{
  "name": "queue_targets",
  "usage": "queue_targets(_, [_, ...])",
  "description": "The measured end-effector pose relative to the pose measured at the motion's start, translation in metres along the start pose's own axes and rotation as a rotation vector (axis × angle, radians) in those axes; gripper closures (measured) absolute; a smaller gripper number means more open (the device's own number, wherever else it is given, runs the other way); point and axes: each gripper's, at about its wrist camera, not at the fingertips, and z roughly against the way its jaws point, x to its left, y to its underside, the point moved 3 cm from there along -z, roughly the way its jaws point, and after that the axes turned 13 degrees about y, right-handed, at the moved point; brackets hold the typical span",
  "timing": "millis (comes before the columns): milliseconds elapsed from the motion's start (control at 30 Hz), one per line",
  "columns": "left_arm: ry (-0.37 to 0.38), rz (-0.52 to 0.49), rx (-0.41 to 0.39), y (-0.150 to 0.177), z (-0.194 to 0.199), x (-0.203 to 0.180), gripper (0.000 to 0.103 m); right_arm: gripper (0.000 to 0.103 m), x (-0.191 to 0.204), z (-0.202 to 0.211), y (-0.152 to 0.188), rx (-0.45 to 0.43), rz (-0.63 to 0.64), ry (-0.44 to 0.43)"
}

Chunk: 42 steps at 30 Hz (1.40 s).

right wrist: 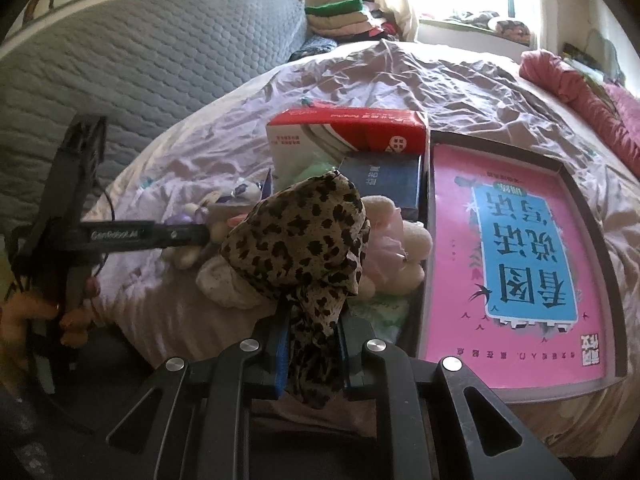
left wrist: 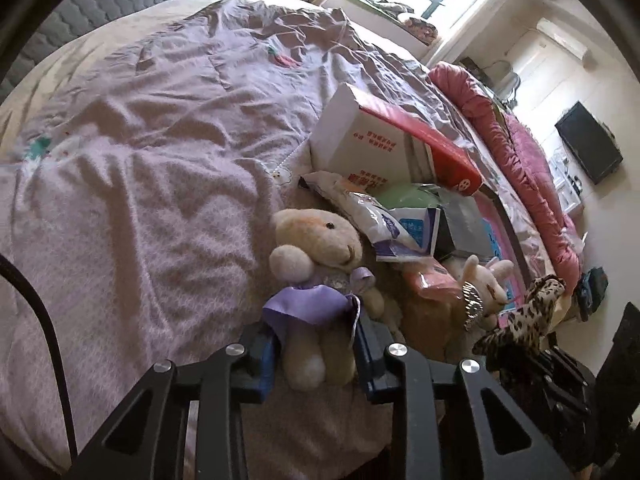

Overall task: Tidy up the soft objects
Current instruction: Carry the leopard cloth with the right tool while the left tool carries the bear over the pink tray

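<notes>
Clamping a fuzzy cream bear (left wrist: 316, 280), left tool (left wrist: 316, 344); right tool (right wrist: 312, 344) pinches leopard-print cloth (right wrist: 304, 240).

So the bed (right wrist: 460, 80) I'm working over has a rumpled lilac quilt (left wrist: 160, 140) across it. Lying on it: a red-and-white box (right wrist: 344, 128), a big pink book with a blue panel (right wrist: 516, 256) in a shallow tray, some plastic packets (left wrist: 372, 208) and a heap of plush toys (right wrist: 400, 248). There's a bunched pink blanket (left wrist: 520, 168) along the far edge, and folded clothes (right wrist: 340, 16) stacked by the headboard.
</notes>
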Motion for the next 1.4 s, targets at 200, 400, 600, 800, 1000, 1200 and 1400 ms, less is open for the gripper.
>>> queue_targets(200, [-0.013,-0.005,-0.041,0.003,0.022,-0.005,0.071,0.084,-0.002,0.009,-0.003,-0.023,-0.021,-0.007])
queue_targets(400, [-0.028,-0.053,-0.053,0.011,0.038,-0.027,0.071,0.084,-0.008,0.019,-0.003,-0.046,-0.053,-0.02])
queue_targets(600, [-0.025,-0.149,-0.078,0.015,0.048,-0.066,0.071,0.084,-0.017,0.03,-0.005,-0.069,-0.092,-0.031])
queue_targets(800, [-0.004,-0.187,-0.078,0.018,0.046,-0.098,0.071,0.084,-0.031,0.045,-0.004,-0.092,-0.13,-0.035])
queue_targets(1000, [0.031,-0.233,-0.081,0.021,0.037,-0.135,0.071,0.084,-0.052,0.063,-0.006,-0.118,-0.166,-0.014])
queue_targets(1200, [0.038,-0.267,-0.063,0.023,0.028,-0.166,0.071,0.084,-0.079,0.076,-0.004,-0.142,-0.207,0.025])
queue_targets(1400, [0.049,-0.306,-0.057,0.022,0.02,-0.191,0.071,0.084,-0.108,0.087,-0.001,-0.159,-0.259,0.062])
